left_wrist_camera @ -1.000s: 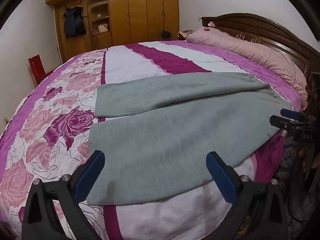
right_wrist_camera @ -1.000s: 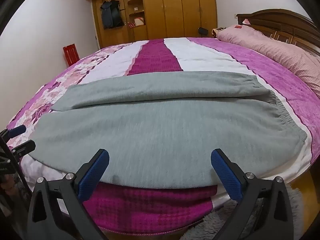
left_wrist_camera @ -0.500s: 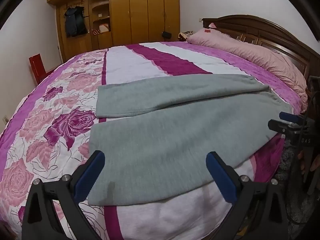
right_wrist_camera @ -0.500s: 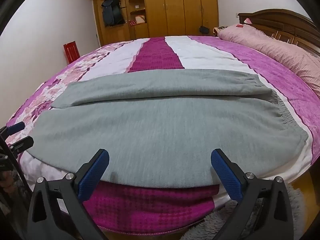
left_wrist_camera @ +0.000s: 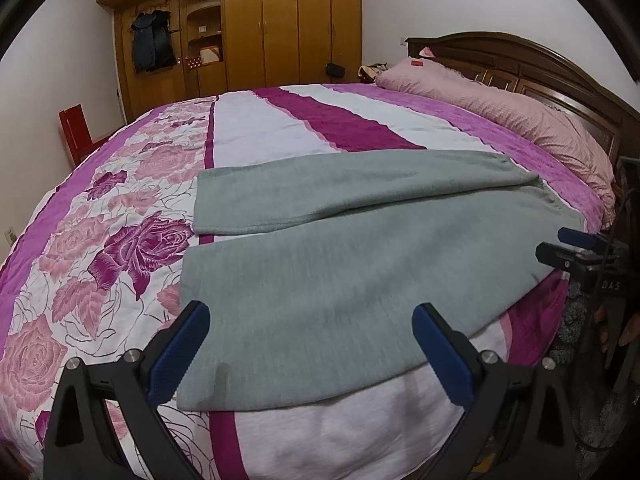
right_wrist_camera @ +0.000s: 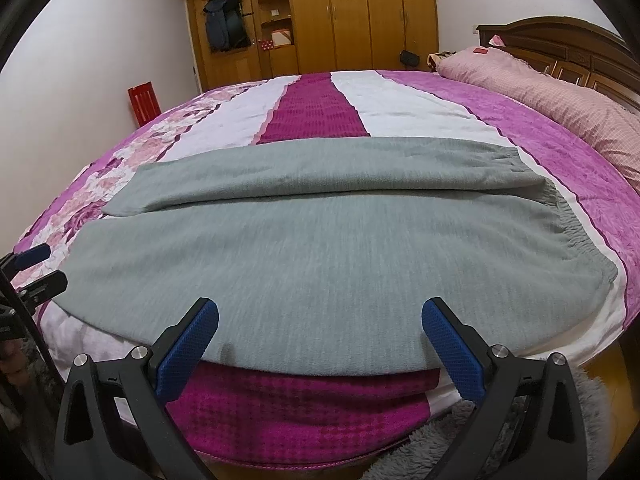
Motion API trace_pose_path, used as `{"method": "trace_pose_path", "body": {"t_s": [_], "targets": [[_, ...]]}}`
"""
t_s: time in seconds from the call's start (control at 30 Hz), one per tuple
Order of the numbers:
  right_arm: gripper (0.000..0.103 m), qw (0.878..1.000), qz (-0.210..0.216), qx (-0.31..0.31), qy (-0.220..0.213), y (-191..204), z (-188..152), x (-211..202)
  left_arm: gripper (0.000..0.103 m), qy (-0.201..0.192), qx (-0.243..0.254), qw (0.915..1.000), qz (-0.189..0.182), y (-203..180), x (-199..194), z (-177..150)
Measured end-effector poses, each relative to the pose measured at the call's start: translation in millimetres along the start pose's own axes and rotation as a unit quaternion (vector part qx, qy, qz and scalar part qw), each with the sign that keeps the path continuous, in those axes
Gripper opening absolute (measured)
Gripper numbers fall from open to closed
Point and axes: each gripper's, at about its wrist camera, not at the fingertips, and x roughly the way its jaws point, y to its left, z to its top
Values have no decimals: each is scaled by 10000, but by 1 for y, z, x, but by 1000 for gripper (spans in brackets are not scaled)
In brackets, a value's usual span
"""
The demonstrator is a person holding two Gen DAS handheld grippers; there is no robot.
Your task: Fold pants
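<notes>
Left gripper spread wide, empty, hovering by the cuff end. Grey pants flat on the bedspread, two legs side by side, unfolded; near leg runs along the bed's front edge. Right gripper also gaping, empty, probably just short of the cloth. Step: approach. Next: pinch near edge at both ends, lift it over the far leg.

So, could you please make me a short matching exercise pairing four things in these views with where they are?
Things:
1. pants
2. pillow
3. jacket
4. red chair

Places:
A. hanging on the wardrobe
B. along the headboard
C. spread flat on the bed's near side
D. on the floor by the left wall

Pairs: 1-C, 2-B, 3-A, 4-D
</notes>
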Motion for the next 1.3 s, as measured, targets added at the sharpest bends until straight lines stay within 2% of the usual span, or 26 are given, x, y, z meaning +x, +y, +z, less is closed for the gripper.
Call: {"method": "trace_pose_path", "body": {"t_s": [1.3], "targets": [[101,9999,-6,-104,71,5,0,1,103,-40,-30,10000,-33,1,-2,0]]}}
